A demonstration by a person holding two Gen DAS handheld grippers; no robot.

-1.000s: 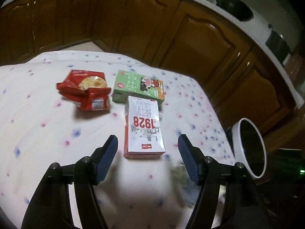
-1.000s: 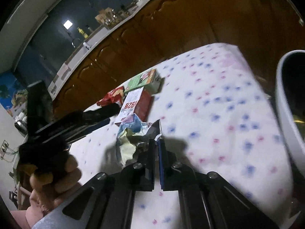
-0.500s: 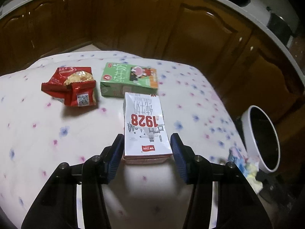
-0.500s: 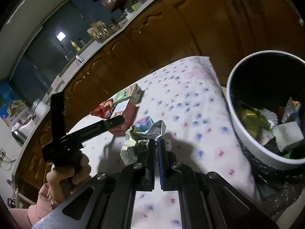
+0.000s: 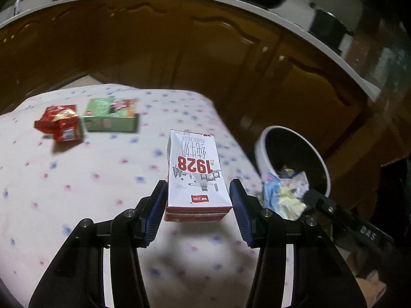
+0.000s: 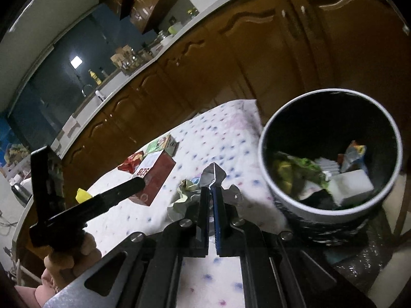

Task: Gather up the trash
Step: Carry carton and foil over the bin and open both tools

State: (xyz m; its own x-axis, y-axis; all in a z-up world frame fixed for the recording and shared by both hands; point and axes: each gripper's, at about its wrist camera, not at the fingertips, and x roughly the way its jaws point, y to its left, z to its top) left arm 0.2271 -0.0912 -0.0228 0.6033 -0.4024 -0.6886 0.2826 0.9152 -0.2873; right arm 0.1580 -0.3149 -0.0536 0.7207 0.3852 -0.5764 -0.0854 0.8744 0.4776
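**Both tongs loaded beside the bin**

The left tongs (image 5: 197,205) grip a white milk carton (image 5: 196,177) marked "1928", the blue pads (image 5: 155,211) pressing its two long sides near the bottom end. The carton hangs clear of the worktop (image 5: 77,192), which wears a white cloth dotted with blue and pink, and casts a shadow on it below.

The right tongs (image 6: 212,197) are clamped tight on a crumpled wrapper (image 6: 187,192) of pale yellow, blue and silver; it bunches around the fingertips, near the rim of the trash bin (image 6: 282,197). The bin is white outside and dark inside, stands off the worktop's edge, and already holds several wrappers and a white block.

Farther back on the cloth lie a red snack packet (image 5: 60,124) and a green carton (image 5: 110,118), just beside each other. In the right wrist view a hand (image 6: 69,259) holds the handle of the left tool.
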